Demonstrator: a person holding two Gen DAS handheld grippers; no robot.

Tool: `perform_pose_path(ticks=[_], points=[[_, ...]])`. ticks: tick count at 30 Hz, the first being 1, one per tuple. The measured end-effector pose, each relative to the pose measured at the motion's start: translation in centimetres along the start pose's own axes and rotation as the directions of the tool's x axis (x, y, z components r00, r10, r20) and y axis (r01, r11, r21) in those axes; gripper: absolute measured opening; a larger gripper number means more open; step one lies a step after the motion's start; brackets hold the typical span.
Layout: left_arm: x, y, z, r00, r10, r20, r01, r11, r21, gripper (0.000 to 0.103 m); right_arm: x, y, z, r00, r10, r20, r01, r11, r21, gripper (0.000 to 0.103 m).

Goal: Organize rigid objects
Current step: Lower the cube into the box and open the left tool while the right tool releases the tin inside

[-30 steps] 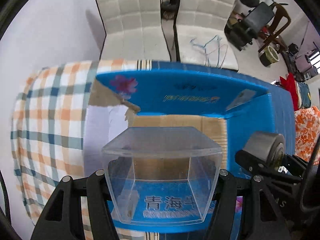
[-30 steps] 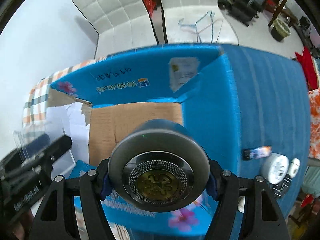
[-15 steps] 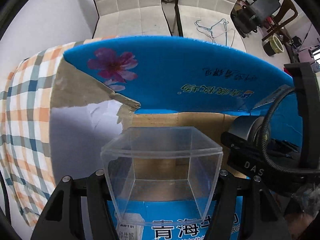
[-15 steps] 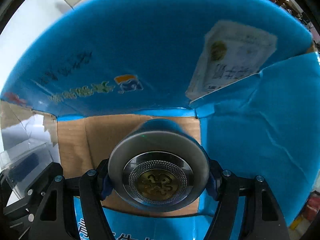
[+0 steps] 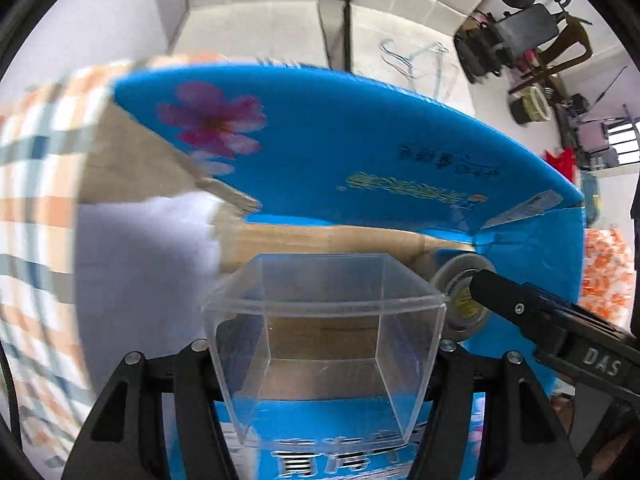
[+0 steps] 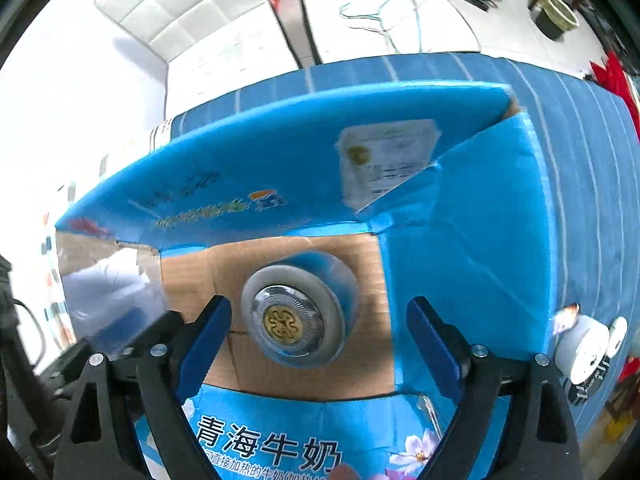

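While left tongs (image 5: 324, 364) clamp a clear box (image 5: 320, 344), empty, right tongs (image 6: 320, 344) spread wide, round tin (image 6: 298, 312) inside blue carton (image 6: 460, 216).

Clear glossy plastic box (image 5: 324, 344); brushed-metal tin (image 6: 298, 314); matt cardboard carton (image 6: 280, 160).

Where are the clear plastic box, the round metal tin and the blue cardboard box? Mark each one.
clear plastic box (image 5: 320, 344): left wrist view, its see-through front wall.
round metal tin (image 6: 294, 322): right wrist view, gold emblem on its lid.
blue cardboard box (image 6: 248, 160): right wrist view, its raised far flap.
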State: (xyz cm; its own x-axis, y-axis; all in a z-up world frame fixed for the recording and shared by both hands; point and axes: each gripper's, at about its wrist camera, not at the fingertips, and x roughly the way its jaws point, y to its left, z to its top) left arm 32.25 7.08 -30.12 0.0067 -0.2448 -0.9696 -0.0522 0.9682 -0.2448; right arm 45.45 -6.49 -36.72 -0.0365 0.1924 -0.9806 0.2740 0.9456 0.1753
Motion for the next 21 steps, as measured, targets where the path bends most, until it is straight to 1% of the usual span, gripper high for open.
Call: perform_pose_path(ticks=[2,5,8,12,15,17,19,20,21], points=[[1.3,-0.2,0.6,0.999,-0.041,-0.033,0.041,0.999,-0.013,0.061,-0.2,-0.3,0.3,1.0,0.001,0.001,-0.001,1.0,0.019,0.092],[2.8,-0.3,1.1,0.996,-0.063,-0.058,0.063,0.998,-0.017,0.061,-0.5,-0.6,1.0,1.0,-0.013,0.005,0.012,0.999,0.031,0.092],[4.0,-0.6,1.5,0.992,-0.097,-0.084,0.096,0.995,-0.021,0.061,-1.3,-0.6,0.4,1.0,-0.027,0.006,0.027,0.999,0.032,0.092],[4.9,-0.9,1.8,0.99,-0.099,-0.099,0.098,0.995,-0.018,0.061,-1.1,-0.4,0.6,0.999,-0.049,0.008,0.049,0.998,0.033,0.092],[4.9,-0.5,1.8,0.991,-0.085,-0.108,0.084,0.996,-0.019,0.062,-0.4,0.4,0.5,0.998,-0.06,0.017,0.059,0.998,0.034,0.092],[4.7,-0.8,2.3,0.993,-0.064,-0.098,0.063,0.998,-0.017,0.067,-0.5,0.4,0.5,0.998,-0.062,0.021,0.061,0.997,0.036,0.092],[4.0,-0.7,2.2,0.995,-0.053,-0.086,0.052,0.999,-0.014,0.083,-0.8,0.1,0.5,0.997,-0.066,0.027,0.065,0.997,0.038,0.092],[3.6,-0.6,2.2,0.996,-0.038,-0.081,0.037,0.999,-0.012,0.087,-0.9,0.0,0.5,0.998,-0.061,0.029,0.06,0.997,0.041,0.092],[3.3,-0.4,2.2,0.997,-0.024,-0.079,0.023,1.0,-0.011,0.094,-1.2,-0.3,0.4,0.998,-0.055,0.028,0.053,0.998,0.043,0.092]])
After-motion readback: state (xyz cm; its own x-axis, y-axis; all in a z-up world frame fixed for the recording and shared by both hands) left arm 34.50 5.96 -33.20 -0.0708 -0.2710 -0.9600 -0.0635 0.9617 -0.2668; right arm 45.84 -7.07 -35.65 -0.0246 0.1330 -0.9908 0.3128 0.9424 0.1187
